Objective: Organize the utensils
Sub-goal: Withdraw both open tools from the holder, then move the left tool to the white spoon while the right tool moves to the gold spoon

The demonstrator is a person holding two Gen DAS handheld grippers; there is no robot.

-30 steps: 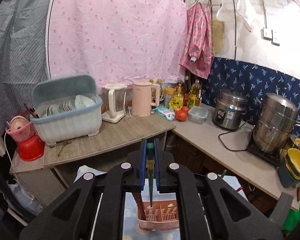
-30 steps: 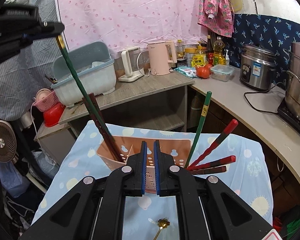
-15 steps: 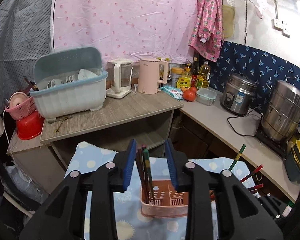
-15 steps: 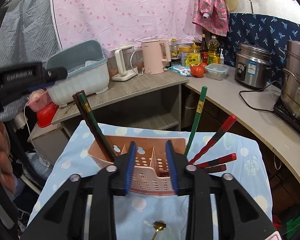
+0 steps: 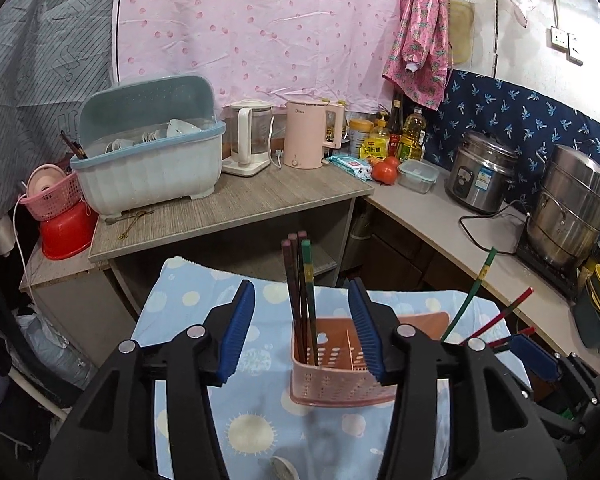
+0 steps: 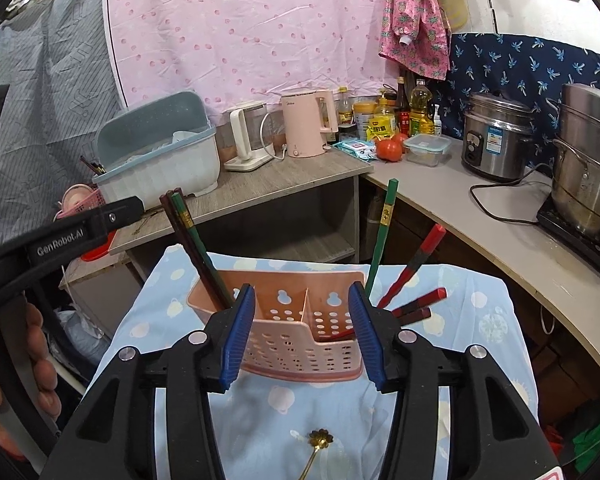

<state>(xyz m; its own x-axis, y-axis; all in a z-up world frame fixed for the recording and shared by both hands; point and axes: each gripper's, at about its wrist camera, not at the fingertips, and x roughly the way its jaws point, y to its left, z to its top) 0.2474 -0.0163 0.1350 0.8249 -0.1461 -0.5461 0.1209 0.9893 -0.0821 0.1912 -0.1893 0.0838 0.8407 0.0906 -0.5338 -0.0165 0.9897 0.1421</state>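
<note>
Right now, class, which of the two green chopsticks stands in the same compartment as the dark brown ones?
The green chopstick at the caddy's left end, leaning against the dark brown chopsticks; the other green chopstick stands at the right end with the red ones.

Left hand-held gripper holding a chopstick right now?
No. The left hand-held gripper is wide open, and the green chopstick stands free in the pink basket with two dark ones.

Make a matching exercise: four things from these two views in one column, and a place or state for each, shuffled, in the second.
1. green chopstick with dark ones
2. lone green chopstick
3. gold spoon
4. left gripper

a. lies on the blue cloth, in front of the pink caddy
b. leans at the caddy's right end
c. open, empty
d. stands in the caddy's left end

Pairs: 1-d, 2-b, 3-a, 4-c
</note>
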